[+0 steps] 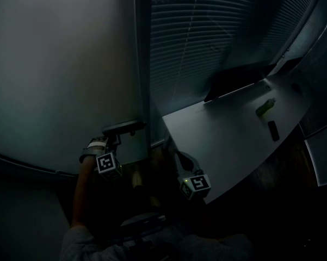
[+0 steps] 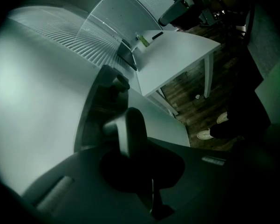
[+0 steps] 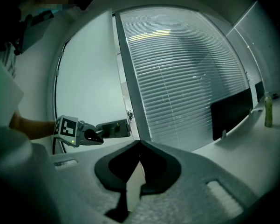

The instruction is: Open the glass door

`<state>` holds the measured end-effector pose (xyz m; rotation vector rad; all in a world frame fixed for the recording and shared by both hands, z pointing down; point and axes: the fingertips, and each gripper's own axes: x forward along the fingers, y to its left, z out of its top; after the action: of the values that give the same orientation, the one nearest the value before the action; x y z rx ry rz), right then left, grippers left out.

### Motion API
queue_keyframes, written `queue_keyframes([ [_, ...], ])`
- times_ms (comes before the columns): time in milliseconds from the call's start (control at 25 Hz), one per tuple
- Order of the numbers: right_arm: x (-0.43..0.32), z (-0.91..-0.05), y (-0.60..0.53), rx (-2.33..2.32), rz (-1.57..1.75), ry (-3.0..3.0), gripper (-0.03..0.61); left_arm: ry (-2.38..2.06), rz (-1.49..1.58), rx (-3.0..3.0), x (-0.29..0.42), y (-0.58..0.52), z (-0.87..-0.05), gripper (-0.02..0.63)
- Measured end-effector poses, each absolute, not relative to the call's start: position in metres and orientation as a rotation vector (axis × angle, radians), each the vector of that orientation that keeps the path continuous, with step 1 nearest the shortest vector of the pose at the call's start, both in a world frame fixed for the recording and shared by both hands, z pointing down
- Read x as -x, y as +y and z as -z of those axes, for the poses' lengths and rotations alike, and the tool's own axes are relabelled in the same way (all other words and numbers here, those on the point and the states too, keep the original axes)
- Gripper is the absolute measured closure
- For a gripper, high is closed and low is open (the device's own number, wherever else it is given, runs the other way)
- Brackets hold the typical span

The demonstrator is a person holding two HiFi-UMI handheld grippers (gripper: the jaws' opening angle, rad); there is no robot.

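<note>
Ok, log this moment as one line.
step: open glass door | left gripper: shut, at door handle | right gripper: shut, empty

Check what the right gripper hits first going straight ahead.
Probably the dark door frame between the glass door and the blinds, just right of the handle. Depth is unclear.

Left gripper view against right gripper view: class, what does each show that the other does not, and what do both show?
Only the left gripper view: white shoes, wooden floor and a table leg. Only the right gripper view: the left gripper and the forearm behind it. Both: the door handle, slatted blinds, white table and green bottle.
</note>
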<state>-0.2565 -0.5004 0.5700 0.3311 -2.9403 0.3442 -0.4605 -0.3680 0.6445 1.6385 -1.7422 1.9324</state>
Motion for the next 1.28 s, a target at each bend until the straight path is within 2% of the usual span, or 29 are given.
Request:
queue_keyframes([
  [1280, 0.208, -0.549, -0.439, -0.289, -0.286, -2.953, 0.577, -1.813, -1.904, -1.785, 0.414, -0.341, -0.638, 0.614],
])
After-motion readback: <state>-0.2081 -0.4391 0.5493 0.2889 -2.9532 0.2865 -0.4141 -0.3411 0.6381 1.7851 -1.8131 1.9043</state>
